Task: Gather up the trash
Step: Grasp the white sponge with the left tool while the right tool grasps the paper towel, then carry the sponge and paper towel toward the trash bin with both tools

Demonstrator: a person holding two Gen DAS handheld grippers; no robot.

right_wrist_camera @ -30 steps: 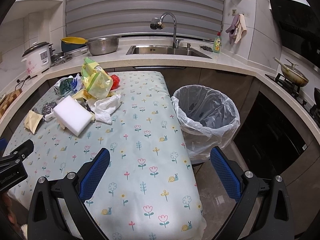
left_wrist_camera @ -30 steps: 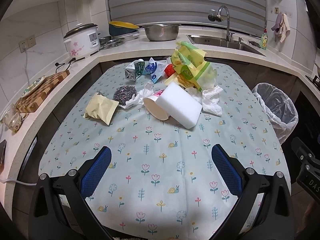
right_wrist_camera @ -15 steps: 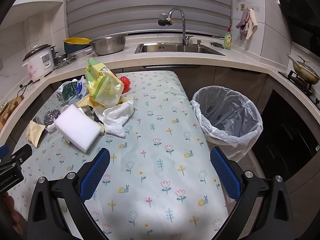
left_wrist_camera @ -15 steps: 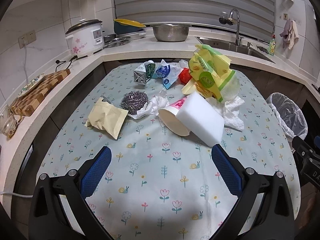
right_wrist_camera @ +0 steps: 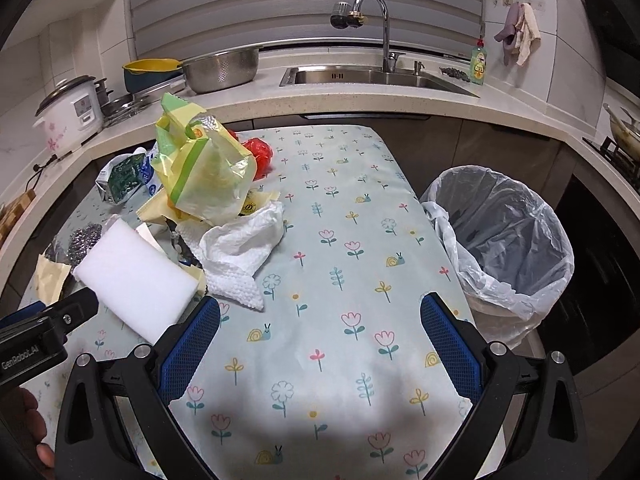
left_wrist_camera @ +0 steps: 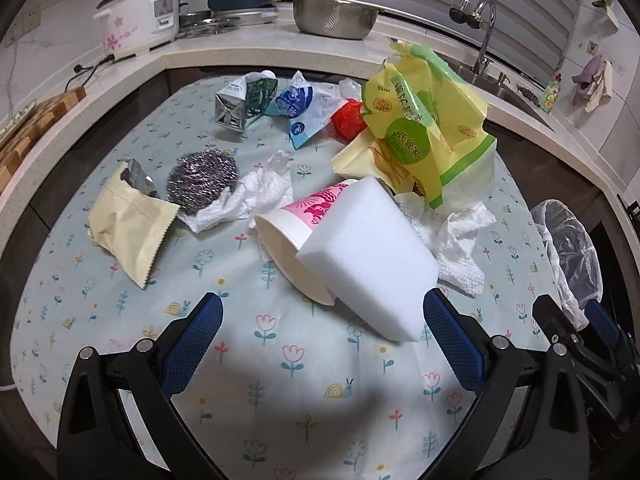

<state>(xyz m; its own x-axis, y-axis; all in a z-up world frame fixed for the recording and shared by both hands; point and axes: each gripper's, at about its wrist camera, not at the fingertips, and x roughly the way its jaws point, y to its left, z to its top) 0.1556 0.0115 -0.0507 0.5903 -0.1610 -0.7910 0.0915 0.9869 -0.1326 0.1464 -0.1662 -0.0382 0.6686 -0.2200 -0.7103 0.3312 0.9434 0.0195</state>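
Note:
Trash lies heaped on the flowered tablecloth: a white foam block leaning on a tipped paper cup, a yellow-green plastic bag, crumpled paper towels, a steel scourer, a cream pouch, a small carton and a blue wrapper. My left gripper is open, just short of the block and cup. My right gripper is open over bare cloth, the foam block to its left. A lined bin stands right of the table.
A counter wraps around behind, with a rice cooker, a steel bowl, a sink and tap. A wooden board lies on the left counter. A stove pan is at the far right.
Both grippers have moved forward toward the trash pile; the foam block and cup now sit just ahead of the left fingers. Both stay open.

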